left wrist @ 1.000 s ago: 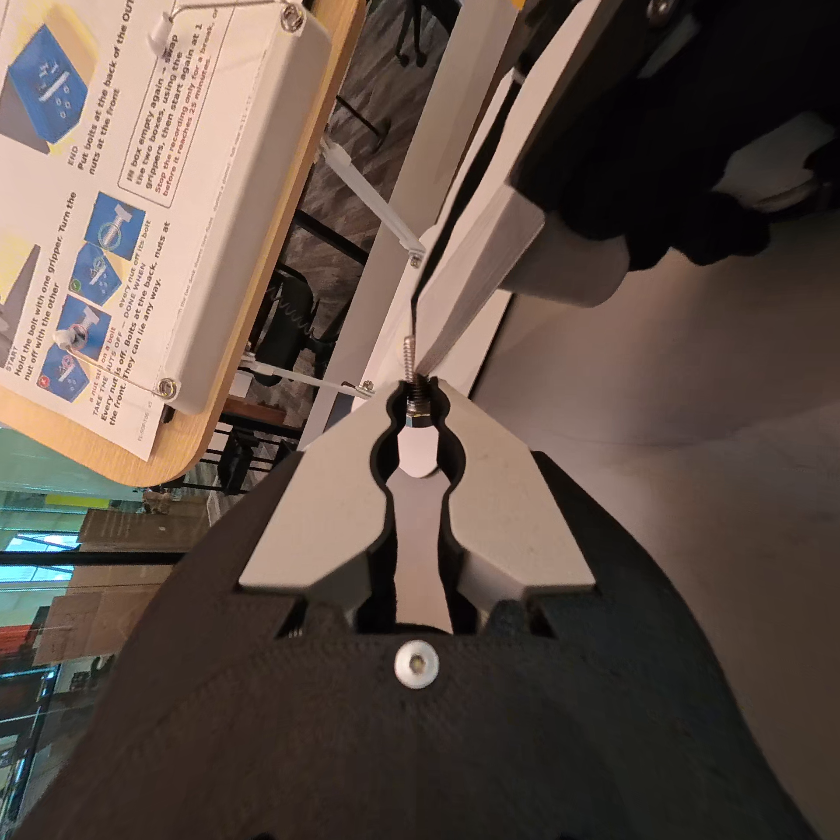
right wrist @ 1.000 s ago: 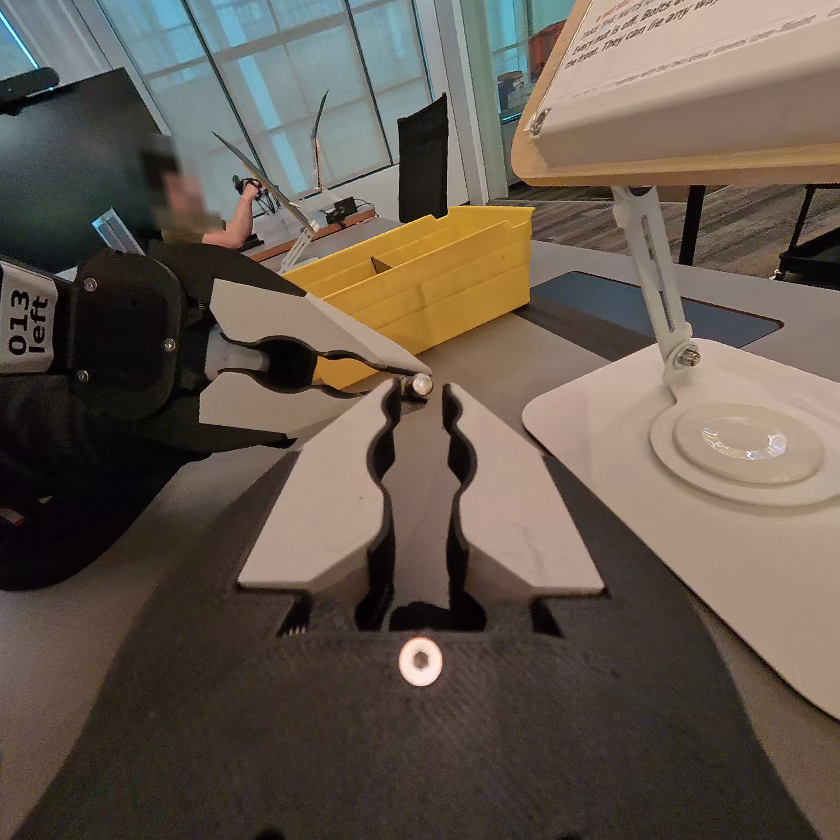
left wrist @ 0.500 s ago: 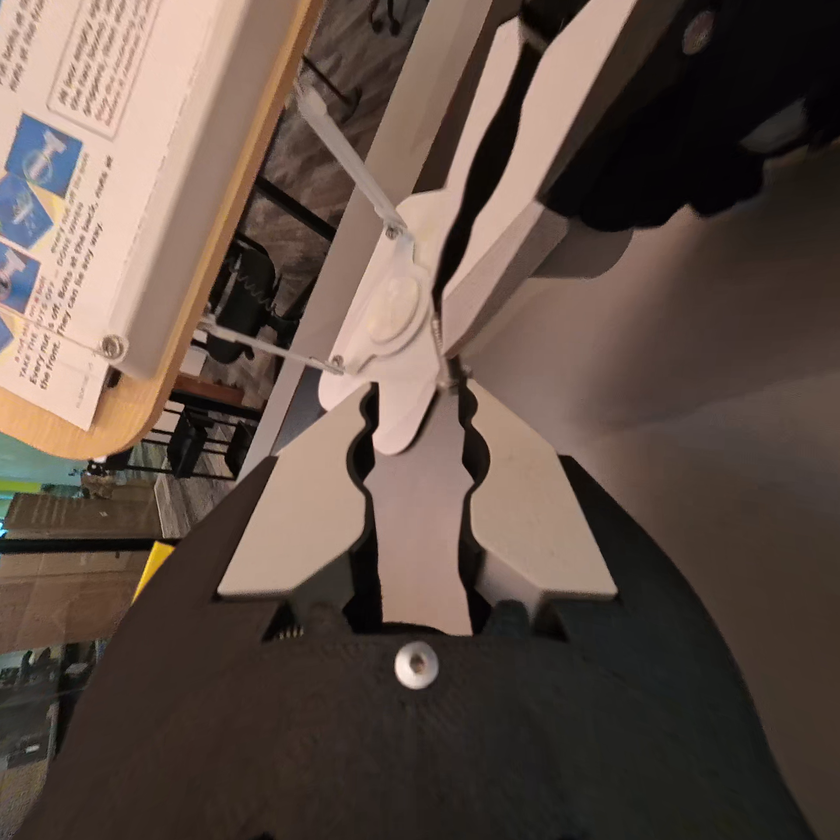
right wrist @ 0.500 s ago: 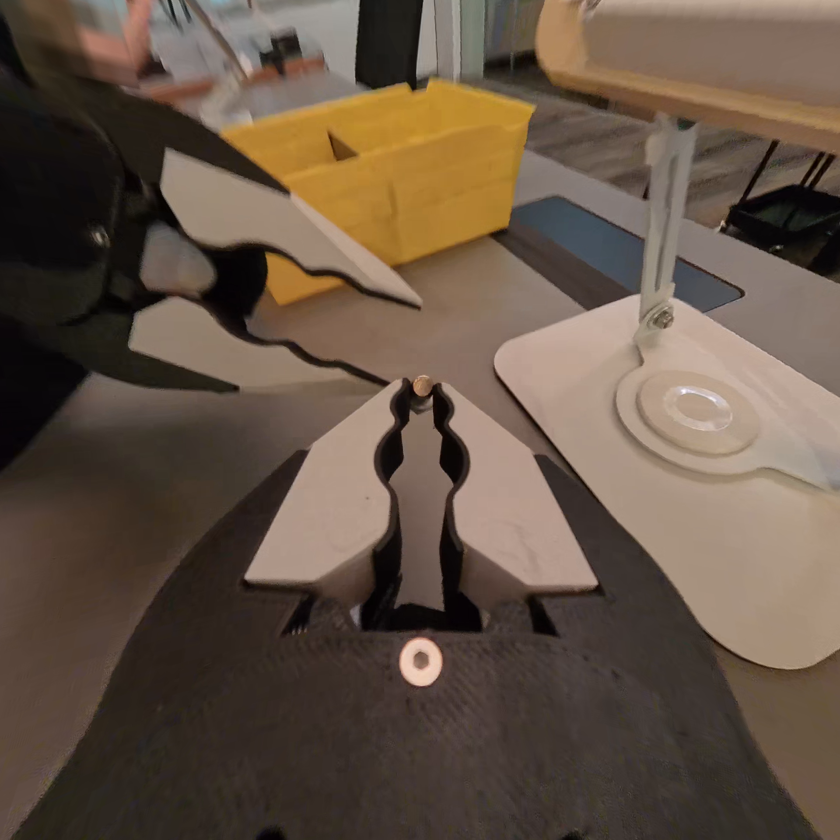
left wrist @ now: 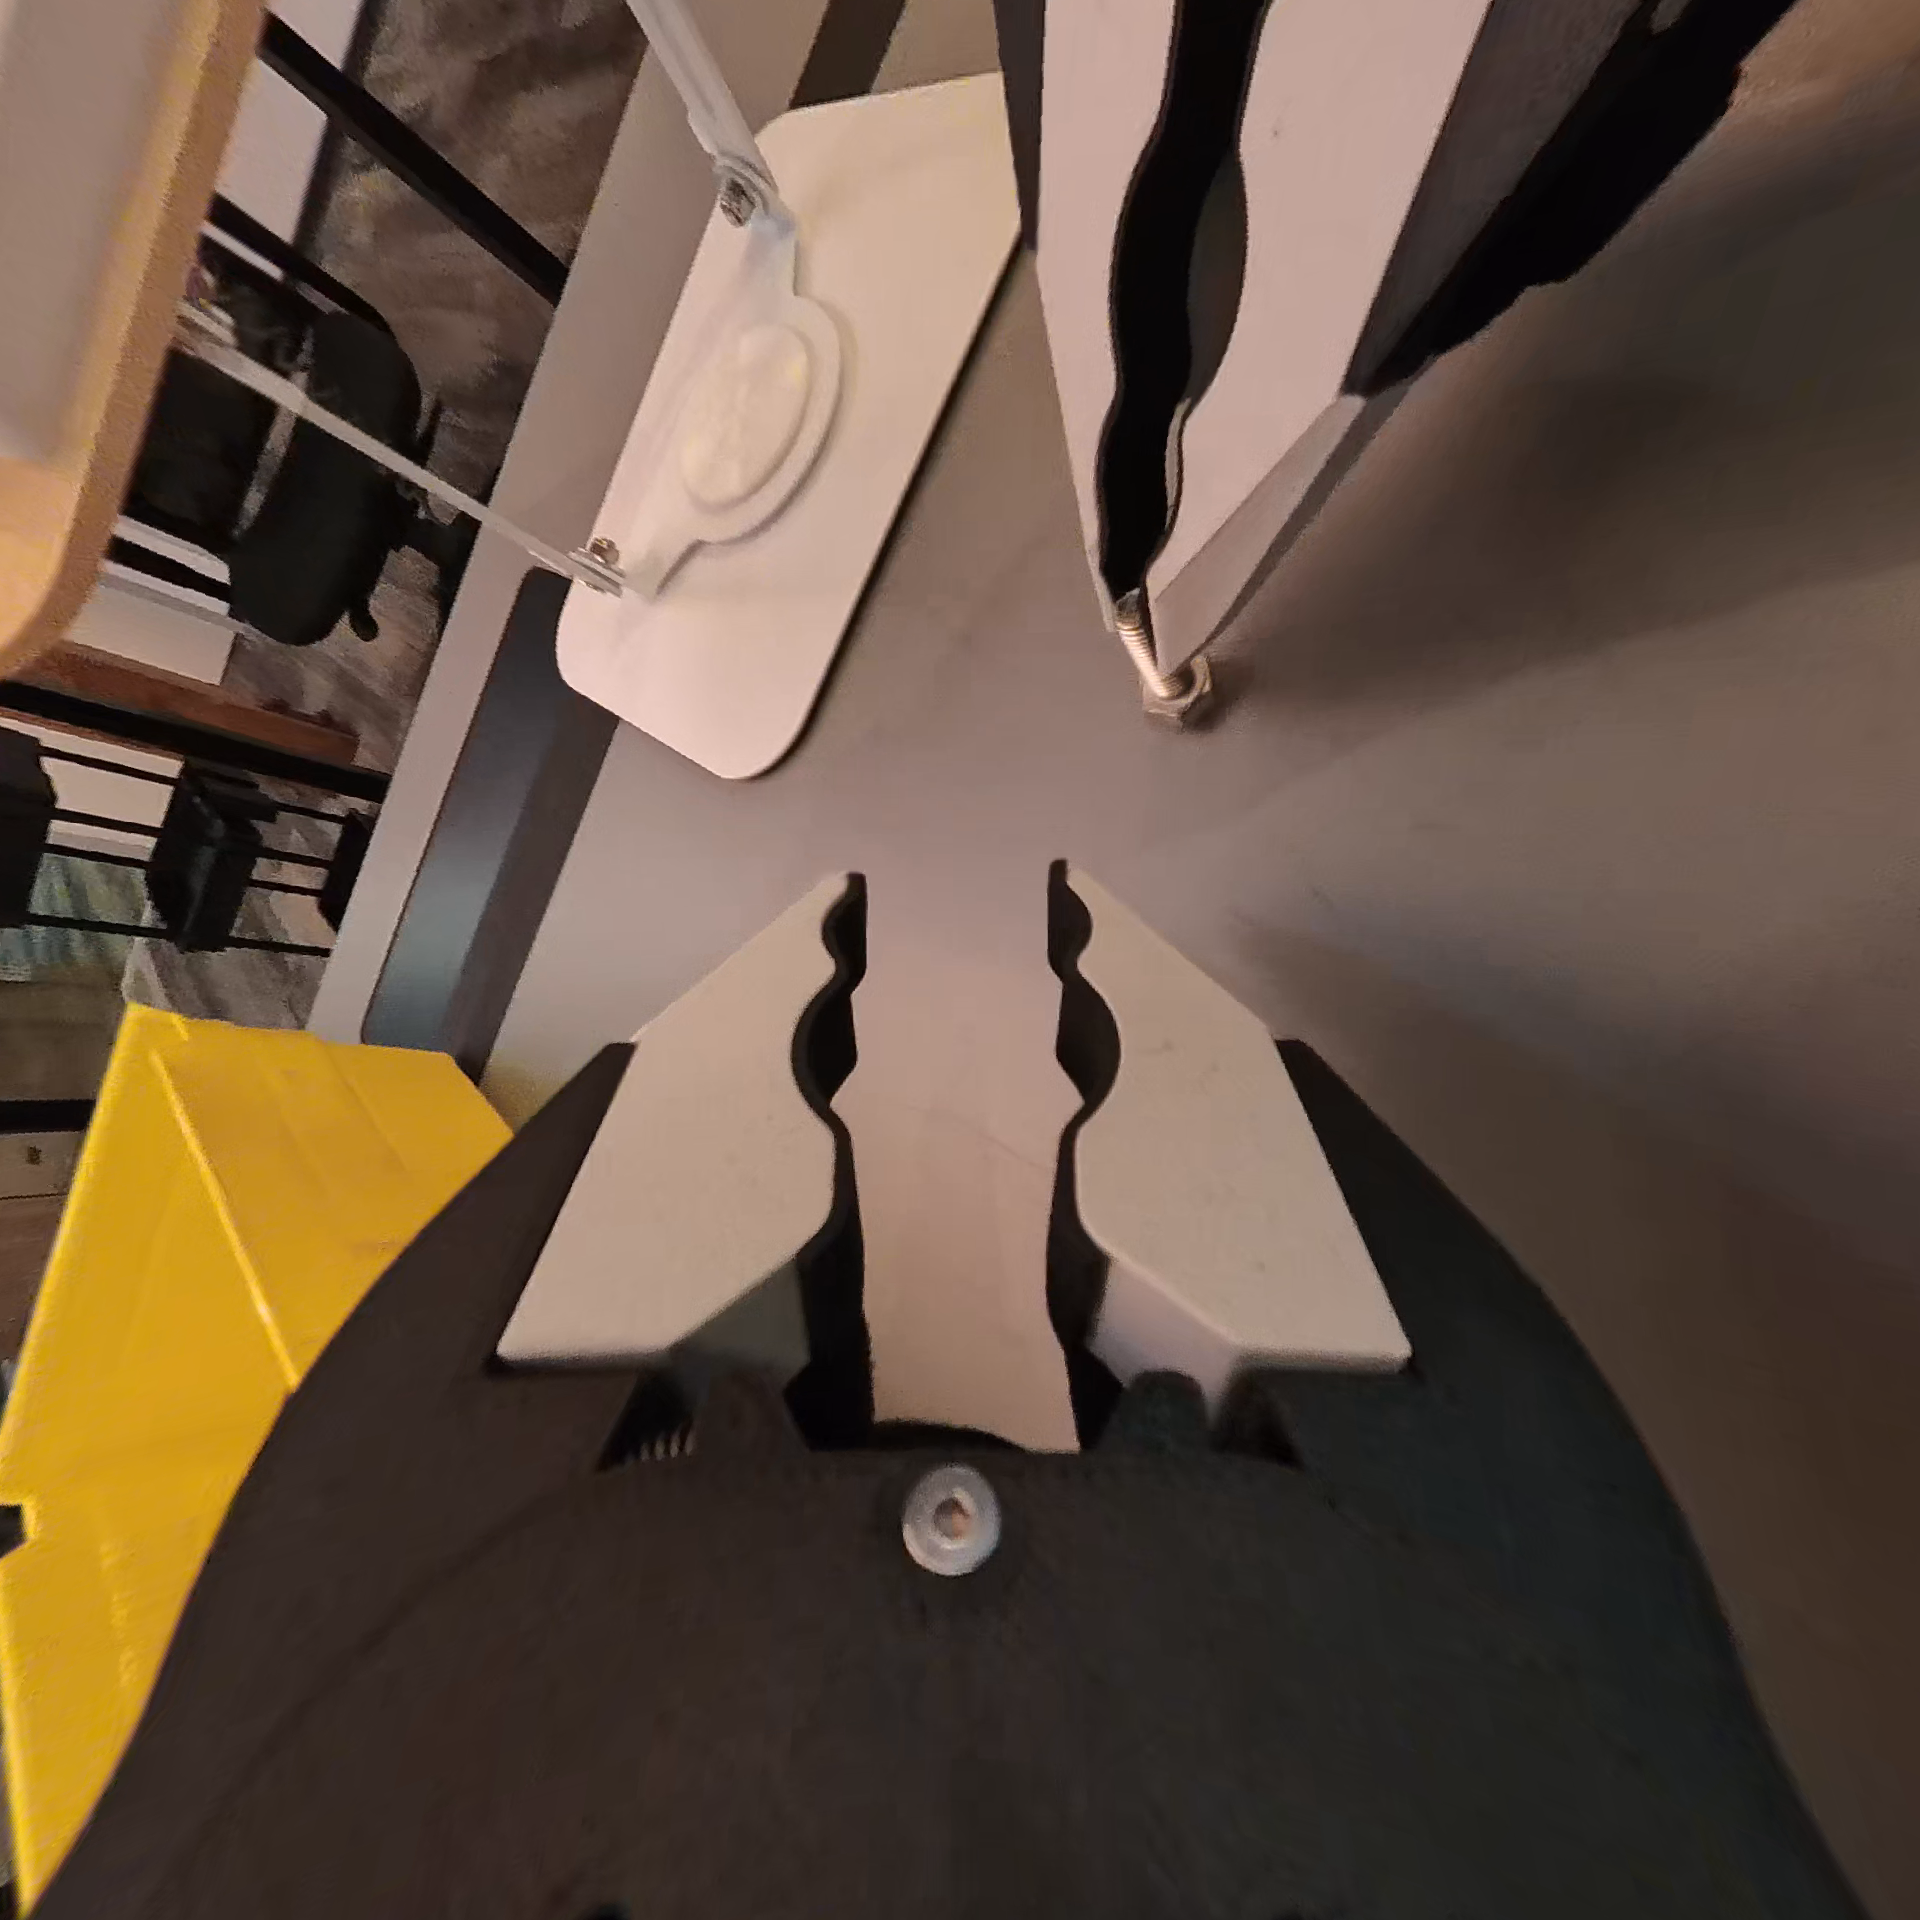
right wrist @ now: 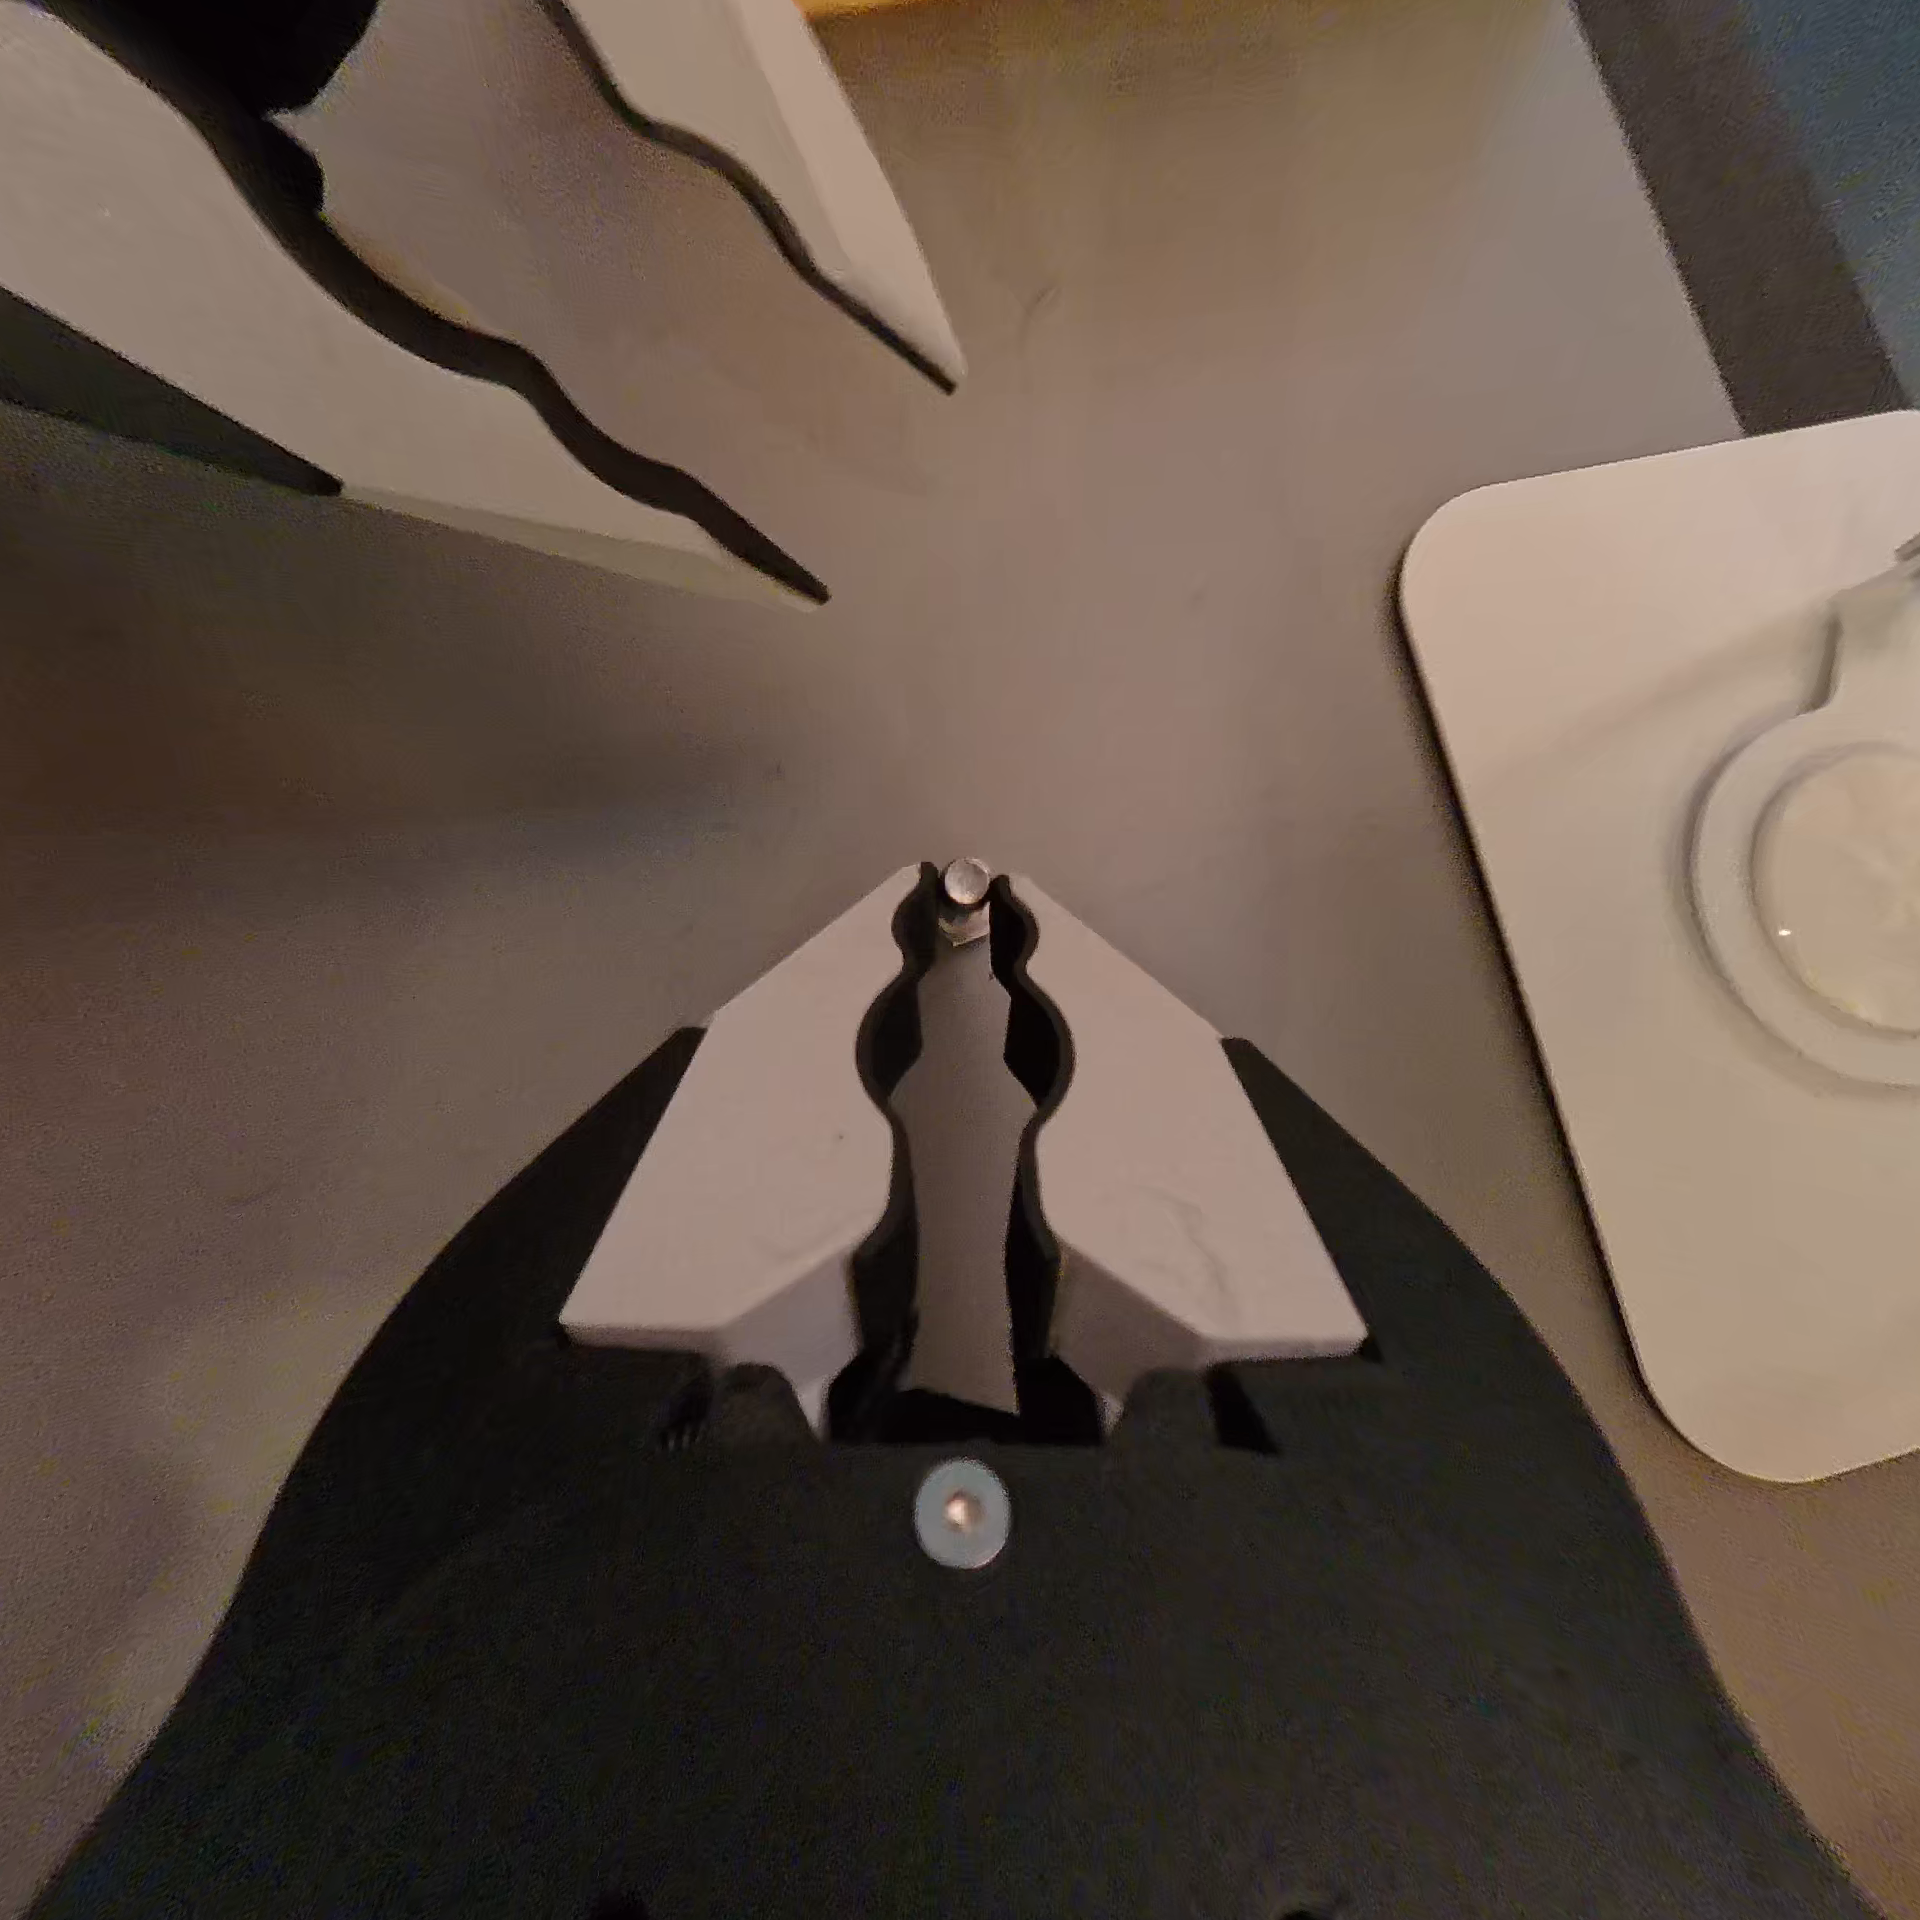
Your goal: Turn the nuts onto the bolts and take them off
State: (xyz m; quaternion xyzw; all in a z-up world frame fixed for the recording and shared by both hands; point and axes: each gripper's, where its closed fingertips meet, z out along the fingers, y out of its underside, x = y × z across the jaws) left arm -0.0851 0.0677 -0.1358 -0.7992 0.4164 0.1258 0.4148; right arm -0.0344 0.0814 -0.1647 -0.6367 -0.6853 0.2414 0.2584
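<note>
My right gripper (right wrist: 961, 891) is shut on a small steel bolt (right wrist: 964, 883) at its fingertips. In the left wrist view the right gripper (left wrist: 1130, 597) comes in from the top right. The threaded bolt (left wrist: 1138, 639) sticks out of its tips with a hex nut (left wrist: 1184, 698) on its end, just above the grey table (left wrist: 987, 790). My left gripper (left wrist: 954, 881) is open and empty, a short way from the nut. In the right wrist view the left gripper (right wrist: 883, 488) shows at the top left, its jaws wide apart.
A white stand base (left wrist: 790, 416) lies on the table beyond the left gripper; it also shows in the right wrist view (right wrist: 1558, 1039) at the right. A yellow bin (left wrist: 208, 1299) stands at the left. A wooden board (left wrist: 42, 520) hangs over at the upper left. Spacing between my two grippers at the tips: around 7 centimeters.
My left gripper let go of the bolt with its nut, opened wide and drew back. My right gripper closed on the bolt and now holds it. Both views tilted down toward the table.
</note>
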